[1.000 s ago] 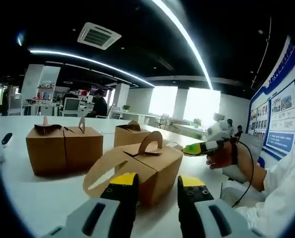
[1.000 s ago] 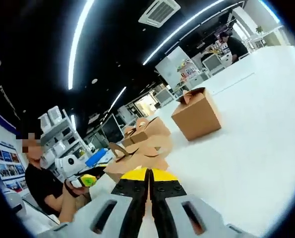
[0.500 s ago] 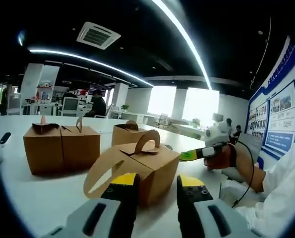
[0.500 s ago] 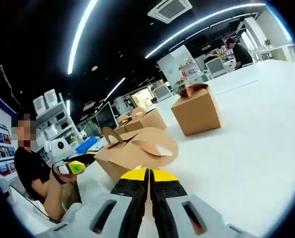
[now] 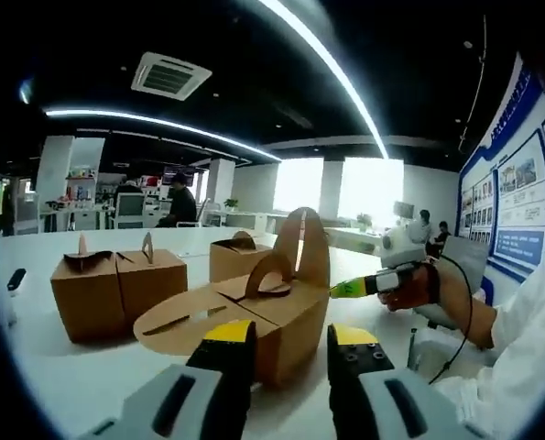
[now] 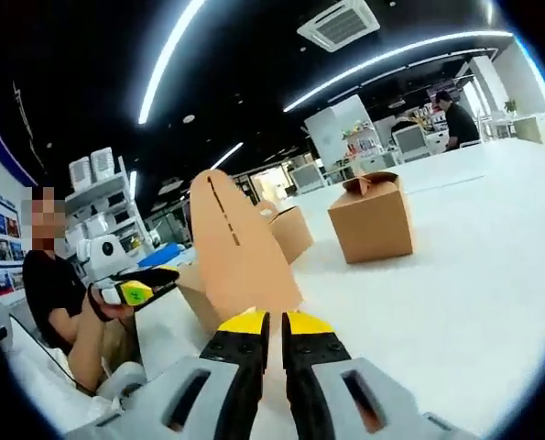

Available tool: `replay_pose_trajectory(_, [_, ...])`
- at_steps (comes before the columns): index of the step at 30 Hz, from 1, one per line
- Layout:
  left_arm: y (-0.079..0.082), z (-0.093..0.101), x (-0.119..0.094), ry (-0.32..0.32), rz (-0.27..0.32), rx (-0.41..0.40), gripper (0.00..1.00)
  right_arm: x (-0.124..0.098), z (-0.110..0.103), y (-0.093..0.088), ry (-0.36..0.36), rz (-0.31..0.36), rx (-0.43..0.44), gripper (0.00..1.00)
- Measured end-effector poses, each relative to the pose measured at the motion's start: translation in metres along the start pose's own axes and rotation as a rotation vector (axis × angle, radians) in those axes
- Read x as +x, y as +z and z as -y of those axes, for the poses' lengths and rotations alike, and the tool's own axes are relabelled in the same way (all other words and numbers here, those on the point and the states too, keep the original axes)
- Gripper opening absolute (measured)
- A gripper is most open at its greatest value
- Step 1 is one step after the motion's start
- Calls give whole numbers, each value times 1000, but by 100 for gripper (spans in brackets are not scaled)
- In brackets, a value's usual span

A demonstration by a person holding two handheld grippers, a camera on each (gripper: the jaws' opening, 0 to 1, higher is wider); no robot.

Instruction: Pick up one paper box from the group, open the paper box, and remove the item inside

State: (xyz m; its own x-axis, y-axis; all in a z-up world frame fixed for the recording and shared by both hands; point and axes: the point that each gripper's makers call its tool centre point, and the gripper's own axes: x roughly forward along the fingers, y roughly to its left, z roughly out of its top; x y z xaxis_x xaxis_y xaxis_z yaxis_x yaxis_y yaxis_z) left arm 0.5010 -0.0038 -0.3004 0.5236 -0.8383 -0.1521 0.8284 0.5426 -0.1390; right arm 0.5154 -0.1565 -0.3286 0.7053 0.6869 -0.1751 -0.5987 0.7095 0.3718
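A brown paper box (image 5: pixel 286 325) sits on the white table (image 5: pixel 89 367) just beyond my left gripper (image 5: pixel 290 335), whose jaws stand open on either side of its near corner. One lid flap (image 5: pixel 304 243) stands upright and another flap (image 5: pixel 176 316) lies spread out to the left. My right gripper (image 5: pixel 350 290) reaches in from the right to the box's top edge, held by a hand. In the right gripper view, the raised flap (image 6: pixel 235 247) climbs straight out of my right gripper (image 6: pixel 275 323), which is shut on its base. The left gripper (image 6: pixel 139 289) shows at the left.
Two closed boxes (image 5: pixel 116 284) stand side by side at the left, with another box (image 5: pixel 235 257) behind. Those boxes (image 6: pixel 373 220) are also seen in the right gripper view, across open white table (image 6: pixel 455 275). A small dark object (image 5: pixel 16 280) lies at the far left. People sit in the background.
The box's handle flap has swung up from lying over the top to standing upright, with the right gripper at its base. The other flap has dropped flatter to the left.
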Motion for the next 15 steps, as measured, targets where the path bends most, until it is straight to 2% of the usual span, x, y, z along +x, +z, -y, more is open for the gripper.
replay_pose_trajectory(2, [0, -1, 0, 4, 1, -5, 33, -1, -8, 0, 29, -11, -19, 9])
replay_pose_trajectory(5, [1, -1, -1, 9, 5, -4, 33, -7, -32, 6, 86, -22, -86, 9])
replay_pose_trajectory(8, [2, 0, -2, 12, 8, 0, 33, -11, -80, 18, 190, 4, -190, 12])
replay_pose_trajectory(10, [1, 1, -1, 8, 7, -1, 33, -7, -95, 27, 201, 21, -233, 21])
replay_pose_trajectory(11, [1, 1, -1, 5, 9, -3, 33, -6, -98, 28, 205, 24, -244, 23])
replay_pose_trajectory(14, [1, 5, 1, -14, 9, -2, 33, 7, -139, 44, 258, 38, -381, 23])
replay_pose_trajectory(15, [1, 5, 1, -14, 8, -1, 33, 11, -146, 46, 266, 37, -404, 24])
